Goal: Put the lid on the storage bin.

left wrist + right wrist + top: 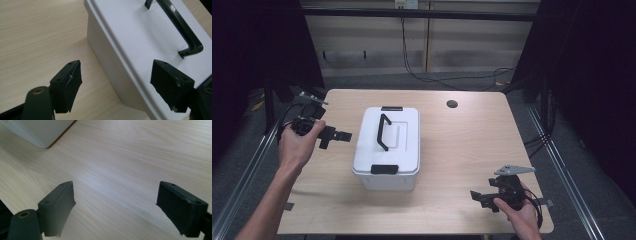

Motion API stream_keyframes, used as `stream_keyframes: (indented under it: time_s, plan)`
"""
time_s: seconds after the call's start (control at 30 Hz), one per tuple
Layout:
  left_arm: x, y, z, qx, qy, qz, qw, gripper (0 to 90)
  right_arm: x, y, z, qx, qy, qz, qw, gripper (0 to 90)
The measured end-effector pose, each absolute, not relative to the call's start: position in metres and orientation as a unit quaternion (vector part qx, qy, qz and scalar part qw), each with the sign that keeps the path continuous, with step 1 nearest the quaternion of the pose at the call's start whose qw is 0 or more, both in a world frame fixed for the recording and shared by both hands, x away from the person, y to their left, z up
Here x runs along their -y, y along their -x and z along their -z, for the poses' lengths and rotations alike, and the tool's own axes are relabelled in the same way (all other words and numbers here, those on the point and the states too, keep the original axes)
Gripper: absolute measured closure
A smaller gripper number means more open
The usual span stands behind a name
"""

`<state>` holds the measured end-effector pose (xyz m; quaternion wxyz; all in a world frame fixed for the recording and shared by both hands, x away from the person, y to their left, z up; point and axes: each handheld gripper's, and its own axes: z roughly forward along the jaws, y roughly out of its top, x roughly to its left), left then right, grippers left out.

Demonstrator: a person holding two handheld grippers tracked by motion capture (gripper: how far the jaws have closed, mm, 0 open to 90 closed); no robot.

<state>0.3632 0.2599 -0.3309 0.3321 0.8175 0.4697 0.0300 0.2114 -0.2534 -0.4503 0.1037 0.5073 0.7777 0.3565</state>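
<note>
A white lidded box (387,145) stands in the middle of the wooden table (462,145), with a black handle (384,131) on its lid and a black latch (384,169) at the front. My left gripper (344,135) hovers just left of the box, pointing at its side. In the left gripper view the left gripper (117,85) is open, its jaws apart over the box's (140,32) upper edge without touching it; the handle (180,25) lies beyond. My right gripper (477,196) sits near the front right edge. It is open (116,207) over bare wood, with the box's corner (37,130) far off.
A small round hole (452,104) marks the table's far right part. Metal rails (562,165) run along both sides of the table. Cables (452,77) lie on the floor behind it. Bare wood stretches to the right of the box.
</note>
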Motion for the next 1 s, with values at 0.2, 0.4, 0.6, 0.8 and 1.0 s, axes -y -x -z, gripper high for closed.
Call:
stream_keyframes:
  time_s: [0.2,0.4,0.6,0.8,1.0]
  plan:
    - [-0.273,-0.351,0.340,-0.481,-0.807,-0.038,0.341,23.6,0.254,-0.211,0.450,-0.777,-0.507,-0.358,0.103,14.0]
    - [-0.283,-0.338,0.357,-0.474,-0.811,-0.045,0.340,24.5,0.252,-0.211,0.451,-0.783,-0.496,-0.361,0.104,14.0]
    - [-0.294,-0.326,0.376,-0.462,-0.806,-0.061,0.365,24.9,0.252,-0.210,0.450,-0.785,-0.492,-0.364,0.100,14.0]
    - [-0.304,-0.311,0.403,-0.469,-0.803,-0.065,0.363,24.8,0.252,-0.210,0.451,-0.785,-0.492,-0.362,0.100,14.0]
    - [-0.317,-0.302,0.422,-0.477,-0.791,-0.076,0.375,23.7,0.252,-0.210,0.451,-0.779,-0.503,-0.357,0.114,14.7]
